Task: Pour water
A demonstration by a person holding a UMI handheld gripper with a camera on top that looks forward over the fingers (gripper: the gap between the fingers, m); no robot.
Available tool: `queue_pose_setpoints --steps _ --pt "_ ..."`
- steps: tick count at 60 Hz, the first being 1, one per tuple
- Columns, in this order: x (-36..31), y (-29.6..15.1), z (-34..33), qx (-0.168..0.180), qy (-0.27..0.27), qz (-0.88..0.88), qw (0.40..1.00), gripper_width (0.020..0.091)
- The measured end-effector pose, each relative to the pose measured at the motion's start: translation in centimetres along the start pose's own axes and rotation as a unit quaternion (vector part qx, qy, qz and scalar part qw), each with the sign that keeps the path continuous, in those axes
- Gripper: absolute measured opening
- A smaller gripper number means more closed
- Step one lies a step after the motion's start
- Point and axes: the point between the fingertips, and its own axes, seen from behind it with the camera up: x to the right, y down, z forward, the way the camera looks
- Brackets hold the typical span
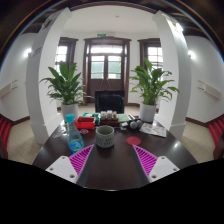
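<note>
A clear plastic water bottle [73, 136] with a blue label stands on the dark table [110, 165], ahead of my left finger. A grey-green mug [105, 136] with a pale band stands ahead, between the lines of the two fingers and beyond them. My gripper [112, 162] is open, its magenta pads [82, 159] spread wide over bare tabletop, with nothing between them.
A red coaster [134, 141] lies right of the mug. Behind are a red box, small items and papers [152, 129]. A black chair [109, 101], two potted plants [66, 85] and a wooden door stand beyond the table.
</note>
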Motion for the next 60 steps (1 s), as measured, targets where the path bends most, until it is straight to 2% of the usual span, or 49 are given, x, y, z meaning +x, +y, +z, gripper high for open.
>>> queue_pose_setpoints --steps 5,6,10,19,30,47,54,56,58,60 --pt "-2.4 1.8 0.4 -0.002 -0.02 0.004 1.0 0.0755" --pt "-2.1 0.8 0.4 -0.002 -0.023 0.004 1.0 0.0755" --pt "-5.9 4.2 1.6 0.0 -0.037 0.008 0.999 0.0753" --pt "-11.1 6.6 4.4 0.0 -0.065 -0.011 0.998 0.0763" --pt "-15.0 5.3 9.1 0.022 -0.082 -0.018 0.996 0.076" --pt "-17.1 2.9 15.2 0.059 -0.088 -0.006 0.994 0.0763" --pt "-16.6 2.8 16.1 0.071 -0.075 -0.018 0.994 0.069" --pt "-16.4 2.9 16.3 0.075 -0.07 -0.019 0.995 0.065" --pt "-16.1 3.1 16.6 0.079 -0.065 -0.018 0.995 0.0577" --pt "-16.1 2.9 16.6 0.087 -0.066 -0.014 0.994 0.0557"
